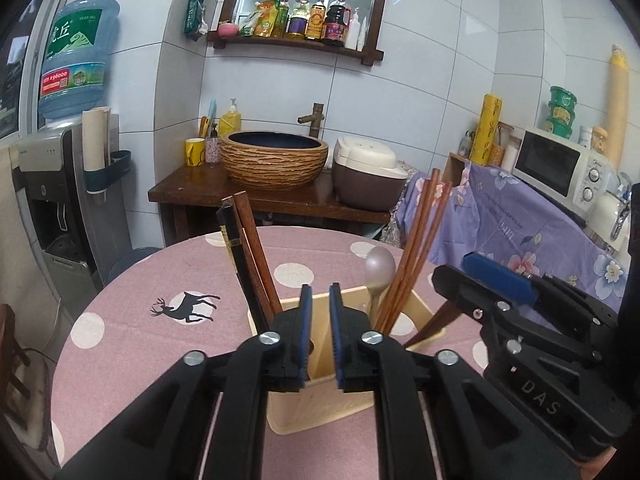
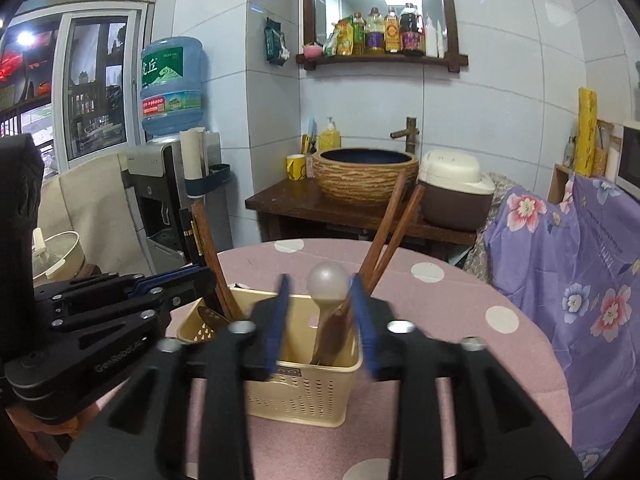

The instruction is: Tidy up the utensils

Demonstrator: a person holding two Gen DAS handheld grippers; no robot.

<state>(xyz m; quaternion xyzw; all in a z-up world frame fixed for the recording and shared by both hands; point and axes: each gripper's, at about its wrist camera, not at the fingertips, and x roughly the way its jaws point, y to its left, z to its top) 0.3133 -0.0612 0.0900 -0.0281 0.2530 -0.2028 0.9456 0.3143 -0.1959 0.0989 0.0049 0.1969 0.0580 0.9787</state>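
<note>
A cream perforated utensil holder stands on the pink dotted tablecloth. It holds brown chopsticks on its right side, darker chopsticks on its left side, and a pale spoon. My left gripper hovers just above the holder, its blue pads a narrow gap apart with nothing between them. My right gripper is open over the holder, blurred; the spoon and a brown utensil handle stand between its fingers, untouched as far as I can see. Each gripper shows in the other's view.
The round table ends at its far edge before a wooden stand with a basin and rice cooker. A water dispenser stands at left. A purple floral cloth covers furniture at right with a microwave.
</note>
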